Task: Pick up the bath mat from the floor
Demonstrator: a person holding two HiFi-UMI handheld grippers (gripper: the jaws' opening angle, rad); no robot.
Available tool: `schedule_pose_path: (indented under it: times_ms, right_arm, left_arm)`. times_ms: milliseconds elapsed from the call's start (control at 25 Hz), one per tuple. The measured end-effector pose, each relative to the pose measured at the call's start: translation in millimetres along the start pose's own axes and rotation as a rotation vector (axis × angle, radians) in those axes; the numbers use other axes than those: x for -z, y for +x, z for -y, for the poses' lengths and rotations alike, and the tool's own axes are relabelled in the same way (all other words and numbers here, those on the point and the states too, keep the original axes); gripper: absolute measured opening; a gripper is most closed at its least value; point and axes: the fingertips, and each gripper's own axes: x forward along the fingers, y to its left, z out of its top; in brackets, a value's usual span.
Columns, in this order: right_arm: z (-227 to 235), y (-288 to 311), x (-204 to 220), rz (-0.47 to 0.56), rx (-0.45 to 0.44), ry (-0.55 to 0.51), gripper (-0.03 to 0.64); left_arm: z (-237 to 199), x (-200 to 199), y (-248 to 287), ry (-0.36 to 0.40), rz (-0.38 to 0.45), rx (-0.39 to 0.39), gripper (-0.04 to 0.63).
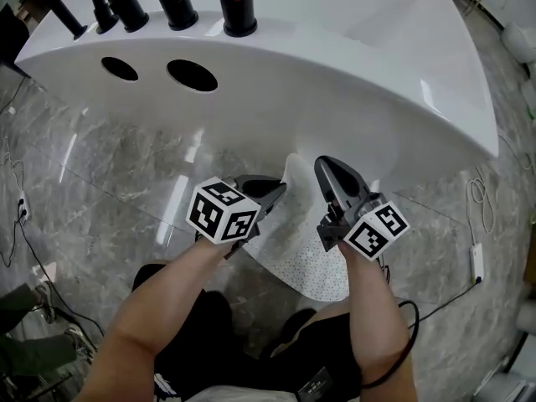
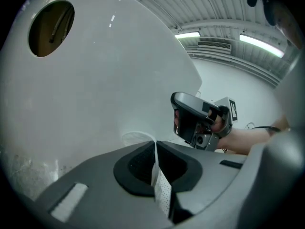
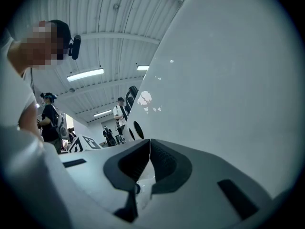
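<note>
The bath mat (image 1: 310,262), white with small dots, hangs off the floor between my two grippers, in front of the white bathtub (image 1: 335,82). My left gripper (image 1: 280,189) is shut on the mat's upper edge. In the left gripper view the thin dotted mat (image 2: 162,190) stands pinched between the jaws of the left gripper (image 2: 155,149). My right gripper (image 1: 322,166) is just right of the mat's raised corner, tilted up. In its own view the right gripper (image 3: 150,147) is shut, tips touching, with no mat showing beyond them. The left gripper view also shows the right gripper (image 2: 190,116) close by.
The bathtub wall (image 2: 95,80) fills the space just ahead of both grippers. Black tap knobs (image 1: 237,5) and two round holes (image 1: 192,74) sit on its rim. Grey marble floor (image 1: 100,199) lies around, with cables (image 1: 479,199) at the right. People (image 3: 120,113) stand far behind.
</note>
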Motion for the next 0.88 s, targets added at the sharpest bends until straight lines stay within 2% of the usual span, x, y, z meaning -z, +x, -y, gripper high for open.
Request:
schedule_pose_path:
  times_ms: [240,640,880]
  right_arm:
    - [-4.6,-0.5,3.2,-0.010,0.006,-0.017,0.006]
    - [1.0,-0.4,1.9,-0.004,0.031,-0.019,0.006]
    - [0.9,-1.0,0.5,0.017,0.041,-0.002,0.006]
  left_arm:
    - [-1.7,-14.4,-4.4,0.050,0.066,0.008,0.012]
    - [8.8,-39.9,-15.6,0.173,0.195,0.049,0.012]
    - [6.5,-39.9,-13.0,0.187,0.231,0.060,0.012]
